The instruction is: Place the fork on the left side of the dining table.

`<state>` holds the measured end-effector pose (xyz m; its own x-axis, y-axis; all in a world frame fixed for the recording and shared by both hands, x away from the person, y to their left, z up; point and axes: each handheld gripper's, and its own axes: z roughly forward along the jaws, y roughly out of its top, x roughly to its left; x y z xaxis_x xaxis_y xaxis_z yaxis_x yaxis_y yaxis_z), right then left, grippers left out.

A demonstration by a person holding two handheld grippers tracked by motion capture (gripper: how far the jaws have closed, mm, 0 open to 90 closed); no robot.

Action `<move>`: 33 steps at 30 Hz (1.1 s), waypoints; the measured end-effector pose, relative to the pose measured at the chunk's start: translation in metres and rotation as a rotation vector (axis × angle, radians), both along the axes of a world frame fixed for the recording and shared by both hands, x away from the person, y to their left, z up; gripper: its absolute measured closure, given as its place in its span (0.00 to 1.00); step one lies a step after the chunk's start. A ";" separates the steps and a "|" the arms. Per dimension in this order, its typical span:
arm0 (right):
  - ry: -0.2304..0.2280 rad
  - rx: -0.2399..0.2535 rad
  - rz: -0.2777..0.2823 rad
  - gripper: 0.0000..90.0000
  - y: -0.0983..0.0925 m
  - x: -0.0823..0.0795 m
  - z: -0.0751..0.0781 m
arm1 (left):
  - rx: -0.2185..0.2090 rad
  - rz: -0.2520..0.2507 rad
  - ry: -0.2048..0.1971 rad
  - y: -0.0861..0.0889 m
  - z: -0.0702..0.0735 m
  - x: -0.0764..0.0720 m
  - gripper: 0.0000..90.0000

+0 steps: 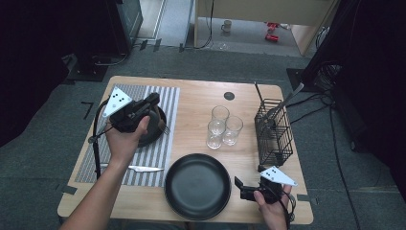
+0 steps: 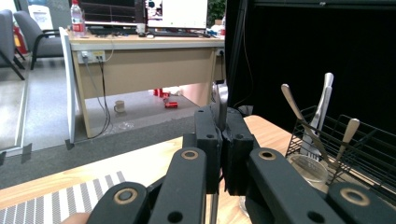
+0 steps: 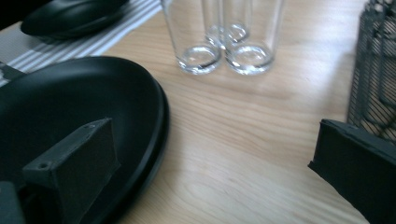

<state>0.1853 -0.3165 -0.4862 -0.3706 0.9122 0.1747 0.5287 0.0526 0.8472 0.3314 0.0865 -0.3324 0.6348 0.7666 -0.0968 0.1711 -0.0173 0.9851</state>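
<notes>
My left gripper point(image 1: 153, 99) hovers over a small black plate point(image 1: 157, 130) on the striped placemat point(image 1: 168, 103). In the left gripper view its jaws point(image 2: 222, 122) are shut on a metal utensil point(image 2: 221, 99), whose handle end sticks up between them. Fork tines point(image 1: 166, 129) show by the plate's right rim. My right gripper point(image 1: 240, 188) sits low at the table's front right, just right of the large black plate point(image 1: 197, 184). It is open point(image 3: 210, 140), with bare table between the fingers; the left finger point(image 3: 79, 158) overlaps the large plate's rim point(image 3: 156, 116).
Three empty glasses point(image 1: 222, 127) stand together mid-table. A black wire basket point(image 1: 273, 132) with several utensils stands at the right edge. A knife point(image 1: 139, 168) lies at the placemat's front. A small black disc point(image 1: 229, 95) sits near the far edge.
</notes>
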 end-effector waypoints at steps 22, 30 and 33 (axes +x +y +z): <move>0.142 -0.136 -0.064 0.00 -0.024 0.000 -0.038 | 0.017 0.049 0.013 -0.010 -0.007 0.032 0.98; 0.180 -0.223 -0.072 0.00 -0.018 0.006 -0.040 | -0.011 0.076 0.030 -0.008 -0.009 0.045 0.98; 0.183 -0.221 -0.077 0.00 -0.019 0.006 -0.040 | -0.026 0.092 0.035 -0.006 -0.010 0.049 0.98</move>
<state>0.1910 -0.3350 -0.5267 -0.2798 0.9597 0.0266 0.6811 0.1789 0.7100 0.3806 0.0805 -0.3425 0.5578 0.8184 -0.1382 0.2048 0.0256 0.9785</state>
